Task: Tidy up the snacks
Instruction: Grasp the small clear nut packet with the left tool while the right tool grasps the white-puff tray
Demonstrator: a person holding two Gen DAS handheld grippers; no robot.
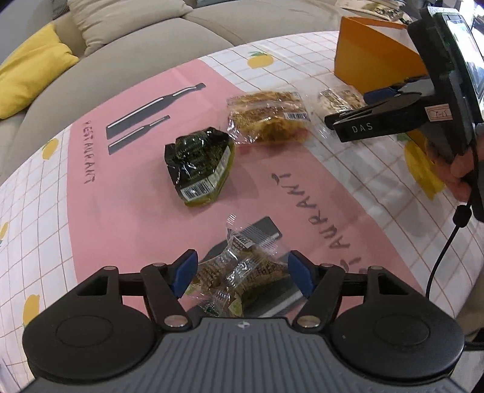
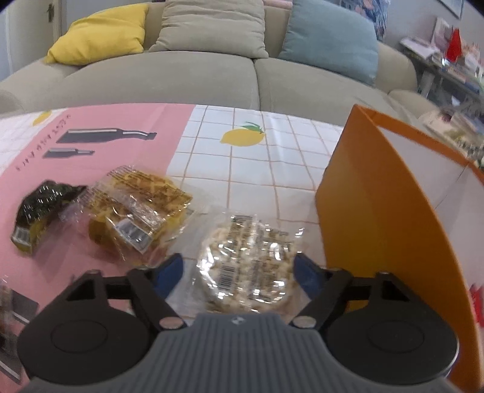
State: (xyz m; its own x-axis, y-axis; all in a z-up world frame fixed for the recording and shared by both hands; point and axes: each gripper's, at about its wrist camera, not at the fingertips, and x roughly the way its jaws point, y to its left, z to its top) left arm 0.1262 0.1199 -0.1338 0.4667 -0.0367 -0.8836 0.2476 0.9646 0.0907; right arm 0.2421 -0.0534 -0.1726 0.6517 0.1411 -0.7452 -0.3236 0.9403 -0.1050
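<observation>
Nearest the left wrist camera, the left gripper is seen with its jaws spread wide on either side of a clear-wrapped brown snack; the blue pads stand just beside the wrapper, and whether they touch it cannot be told. In the right wrist view the right gripper is likewise held wide open, its jaws flanking a clear packet of pale puffed snack without a visible grip.

The sofa is seen beyond the far edge of the desk, with a yellow cushion, a beige cushion and a blue cushion set along its back. The desk is covered by a white checked cloth printed with lemons, over which a pink mat marked RESTAURANT is laid. An orange box stands open at the right, just beside the pale packet, so room on that side is tight; open cloth is left behind the packet toward the sofa.

On the mat, a larger golden snack packet and a dark green packet lie near each other but apart, with bare mat between them and the left gripper. A cluttered shelf is seen at far right.
</observation>
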